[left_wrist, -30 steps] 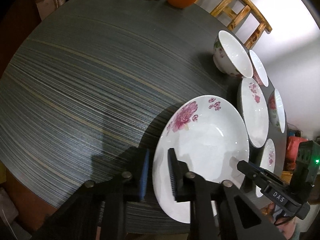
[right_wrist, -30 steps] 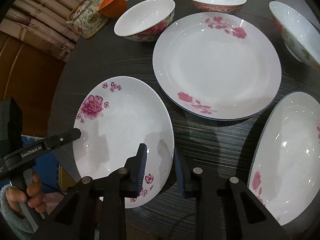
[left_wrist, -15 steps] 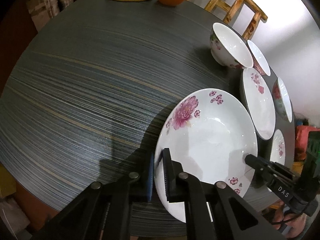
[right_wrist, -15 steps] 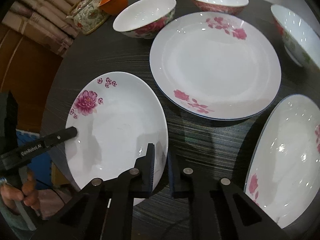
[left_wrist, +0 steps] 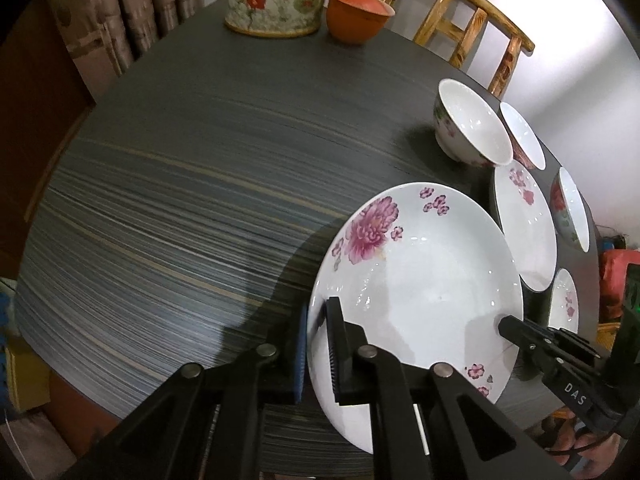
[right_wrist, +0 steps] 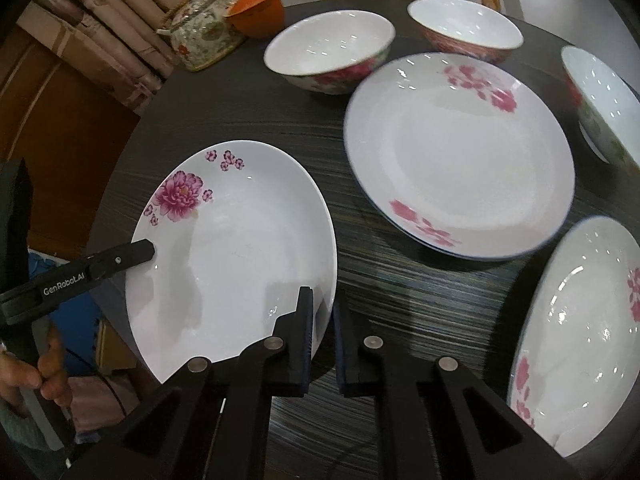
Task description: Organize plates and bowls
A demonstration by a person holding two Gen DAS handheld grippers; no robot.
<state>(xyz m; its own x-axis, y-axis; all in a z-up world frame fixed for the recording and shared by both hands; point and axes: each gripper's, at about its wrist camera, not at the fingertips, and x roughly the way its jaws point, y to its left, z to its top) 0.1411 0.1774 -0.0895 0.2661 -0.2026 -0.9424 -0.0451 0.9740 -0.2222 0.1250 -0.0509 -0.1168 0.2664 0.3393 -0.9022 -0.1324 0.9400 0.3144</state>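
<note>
Now, left to right: the left gripper [left_wrist: 316, 344] is clamped on the peony plate's [left_wrist: 420, 280] near-left rim, the right gripper [right_wrist: 322, 336] pinches its opposite edge. Two grips keep it level, probably for stacking on the bigger plate [right_wrist: 460, 152] ahead-right; bowls [right_wrist: 328, 52] wait beyond.

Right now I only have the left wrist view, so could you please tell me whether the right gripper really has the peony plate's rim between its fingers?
Observer: Yes. The right gripper straddles the rim of the peony plate, one finger over the inside and one outside it.
Operator: Thank you. Is the neighbouring plate touching ours?
Observer: No. The large plate lies apart from it, with a strip of bare table between them.
</note>
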